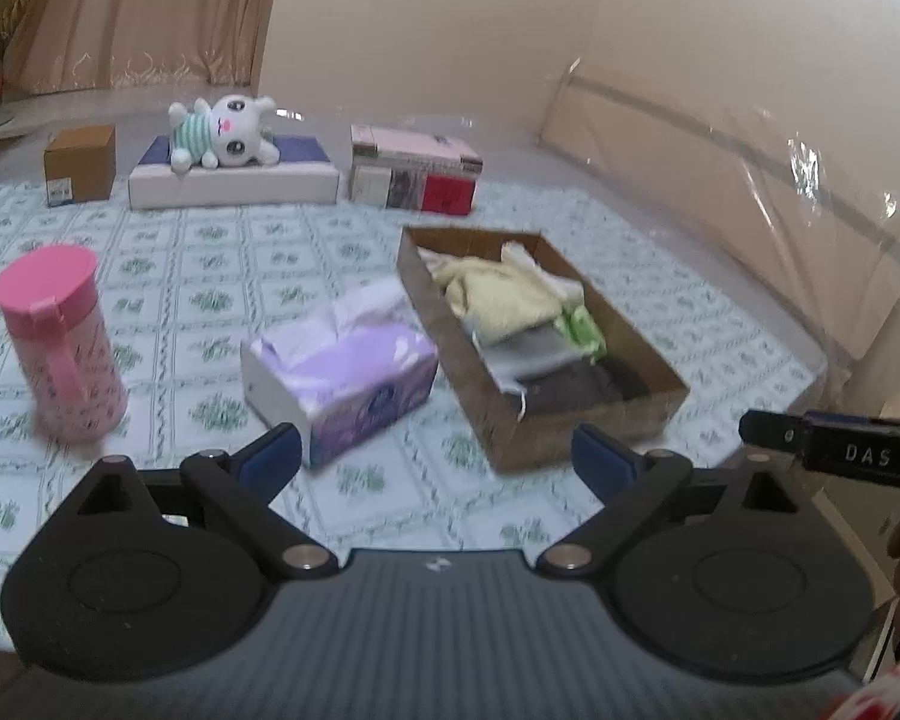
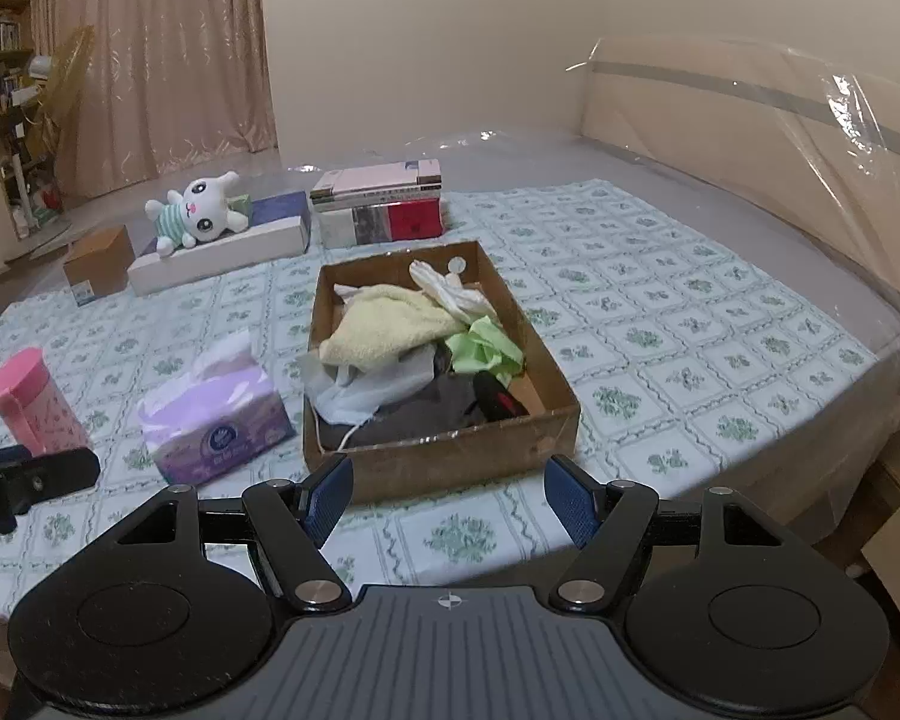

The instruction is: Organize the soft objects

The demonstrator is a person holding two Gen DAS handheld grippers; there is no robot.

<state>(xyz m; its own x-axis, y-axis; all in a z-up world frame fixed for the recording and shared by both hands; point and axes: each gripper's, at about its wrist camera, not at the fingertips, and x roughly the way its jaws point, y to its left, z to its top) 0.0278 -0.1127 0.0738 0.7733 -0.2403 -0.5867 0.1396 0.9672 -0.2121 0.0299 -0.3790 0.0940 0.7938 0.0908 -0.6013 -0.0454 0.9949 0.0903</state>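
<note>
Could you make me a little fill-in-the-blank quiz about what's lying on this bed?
1. The plush bunny lies on a flat ____ box.
2. The bottle with the lid is coloured ____.
3. The yellow towel lies inside the ____ box.
4. The tissue pack sits between the bottle and the ____.

Missing words: white; pink; cardboard; cardboard box

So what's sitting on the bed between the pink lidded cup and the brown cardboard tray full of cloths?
A purple tissue pack lies between the pink lidded cup and the brown cardboard tray, apart from both. Both wrist views show it.
</note>
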